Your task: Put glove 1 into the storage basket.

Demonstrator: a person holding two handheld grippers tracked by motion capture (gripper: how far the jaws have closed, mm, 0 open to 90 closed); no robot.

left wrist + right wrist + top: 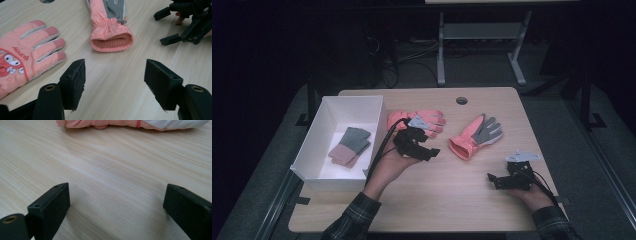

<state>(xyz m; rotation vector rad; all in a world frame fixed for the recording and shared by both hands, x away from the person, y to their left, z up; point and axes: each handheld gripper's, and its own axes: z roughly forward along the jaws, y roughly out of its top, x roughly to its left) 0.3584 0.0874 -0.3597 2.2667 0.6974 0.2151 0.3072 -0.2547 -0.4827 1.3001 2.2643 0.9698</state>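
Two pink gloves lie on the wooden table (447, 200). One glove (432, 119) (30, 52) lies back up with a cartoon patch, and my left gripper (431, 153) (115, 75) hovers just in front of it. The other glove (475, 136) (111, 37) lies palm up, grey-palmed, its cuff towards my left gripper's open jaws. At the right front of the table my right gripper (493, 181) (117, 197) stands open over bare wood, with a glove's edge (120, 123) beyond it. Nothing is held in either one.
A white box (312, 150) stands at the table's left and holds a folded grey and pink glove pair (349, 146). A round cable hole (461, 100) is near the far edge. A desk frame (482, 35) stands on the floor behind.
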